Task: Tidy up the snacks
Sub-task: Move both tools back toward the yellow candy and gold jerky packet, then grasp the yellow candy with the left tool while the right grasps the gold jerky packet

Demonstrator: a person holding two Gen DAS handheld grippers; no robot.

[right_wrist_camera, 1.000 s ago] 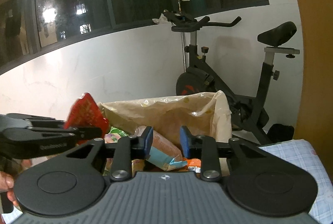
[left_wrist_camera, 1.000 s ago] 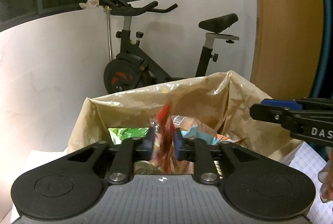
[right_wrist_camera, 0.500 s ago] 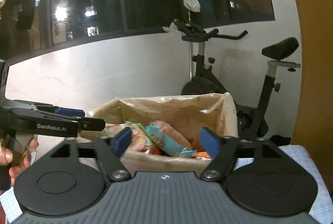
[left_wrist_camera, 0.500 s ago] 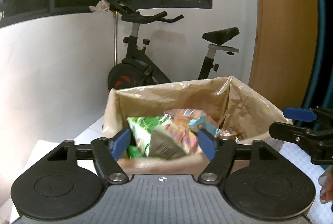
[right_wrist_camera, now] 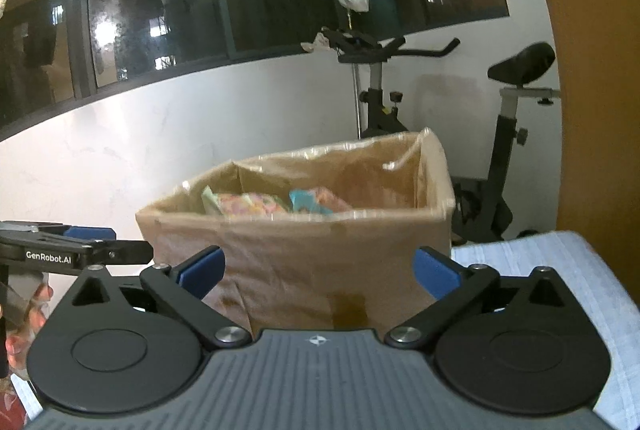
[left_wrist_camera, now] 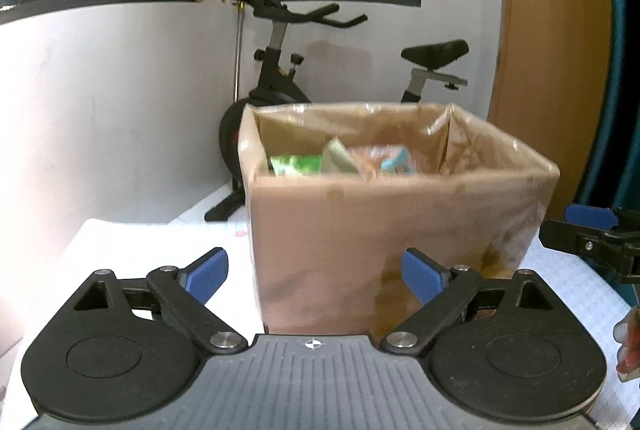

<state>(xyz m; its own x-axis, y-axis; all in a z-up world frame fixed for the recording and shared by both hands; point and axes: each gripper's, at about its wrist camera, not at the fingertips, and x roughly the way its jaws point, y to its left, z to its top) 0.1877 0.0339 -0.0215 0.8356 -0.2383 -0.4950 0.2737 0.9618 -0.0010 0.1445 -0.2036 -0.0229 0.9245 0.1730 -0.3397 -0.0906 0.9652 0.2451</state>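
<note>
Tongs both spread and empty, left tongs [left_wrist_camera: 316, 272] and right tongs [right_wrist_camera: 318, 270] before snack box [left_wrist_camera: 400, 222]; green packet [left_wrist_camera: 296, 163] only in left view.

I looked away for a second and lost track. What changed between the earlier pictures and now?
The left tongs let go of the red snack packet over the lined box, opened wide and pulled back. The right tongs opened too and also backed away. Both are empty now. The box, the snacks inside it and the exercise bike behind stayed put.
</note>
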